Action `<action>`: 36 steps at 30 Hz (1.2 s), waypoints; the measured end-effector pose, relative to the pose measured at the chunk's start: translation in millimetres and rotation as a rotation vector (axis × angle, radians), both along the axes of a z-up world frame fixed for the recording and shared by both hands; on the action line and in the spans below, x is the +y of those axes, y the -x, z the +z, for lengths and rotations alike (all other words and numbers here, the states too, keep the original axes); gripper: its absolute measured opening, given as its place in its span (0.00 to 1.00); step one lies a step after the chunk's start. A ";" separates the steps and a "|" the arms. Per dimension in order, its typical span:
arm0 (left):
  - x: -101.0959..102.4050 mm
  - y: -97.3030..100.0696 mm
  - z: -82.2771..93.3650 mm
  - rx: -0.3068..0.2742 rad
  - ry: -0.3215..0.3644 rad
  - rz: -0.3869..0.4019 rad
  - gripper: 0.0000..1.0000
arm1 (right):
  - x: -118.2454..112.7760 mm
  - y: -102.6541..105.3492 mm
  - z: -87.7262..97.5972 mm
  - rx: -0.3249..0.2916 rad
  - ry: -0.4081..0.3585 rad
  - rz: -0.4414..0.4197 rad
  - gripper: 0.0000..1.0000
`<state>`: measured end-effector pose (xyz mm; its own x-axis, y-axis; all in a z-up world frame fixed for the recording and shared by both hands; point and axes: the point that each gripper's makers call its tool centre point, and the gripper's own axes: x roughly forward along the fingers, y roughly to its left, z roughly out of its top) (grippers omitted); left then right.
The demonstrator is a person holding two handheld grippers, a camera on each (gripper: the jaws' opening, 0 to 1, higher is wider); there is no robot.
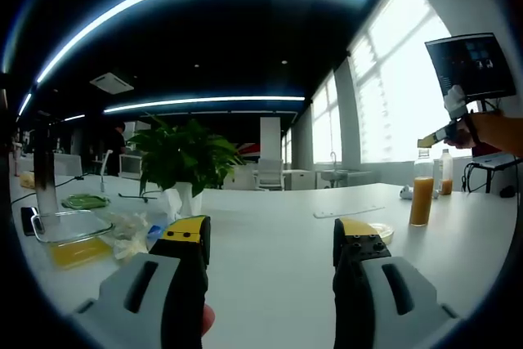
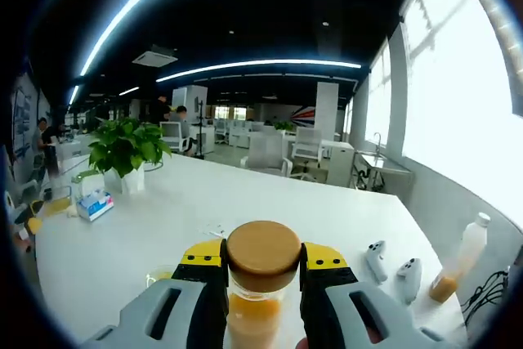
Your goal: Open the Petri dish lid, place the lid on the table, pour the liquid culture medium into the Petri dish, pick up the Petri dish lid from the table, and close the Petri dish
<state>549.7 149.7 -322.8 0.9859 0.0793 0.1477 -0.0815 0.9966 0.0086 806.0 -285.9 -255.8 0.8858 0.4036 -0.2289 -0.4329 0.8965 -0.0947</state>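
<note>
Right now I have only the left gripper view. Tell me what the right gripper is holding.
Observer: In the right gripper view, the right gripper is shut on a bottle of orange liquid.
Operator: Check the top before I tip it.
Observer: The tan cap is on the bottle, so nothing can pour yet.

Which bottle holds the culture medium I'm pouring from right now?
Start at the white table, then the right gripper above it. The jaws clamp a small bottle of orange liquid with a tan cap; the other bottles stand loose on the table.
</note>
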 end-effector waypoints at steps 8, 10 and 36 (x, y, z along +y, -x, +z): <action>3.4 0.4 -1.2 0.001 0.004 0.008 0.52 | 0.8 -3.6 -2.0 0.017 -0.034 -0.002 0.29; 4.0 0.7 -2.1 0.001 0.009 0.010 0.52 | 1.7 -3.0 -2.3 0.017 -0.043 0.001 0.29; 4.5 2.6 -3.5 0.003 0.017 0.005 0.51 | 11.7 4.6 -13.6 -0.016 -0.023 0.013 0.34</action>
<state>547.1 154.3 -326.3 0.9858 0.0869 0.1437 -0.0866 0.9962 -0.0080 801.5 -274.2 -269.4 0.8839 0.4202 -0.2054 -0.4433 0.8926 -0.0816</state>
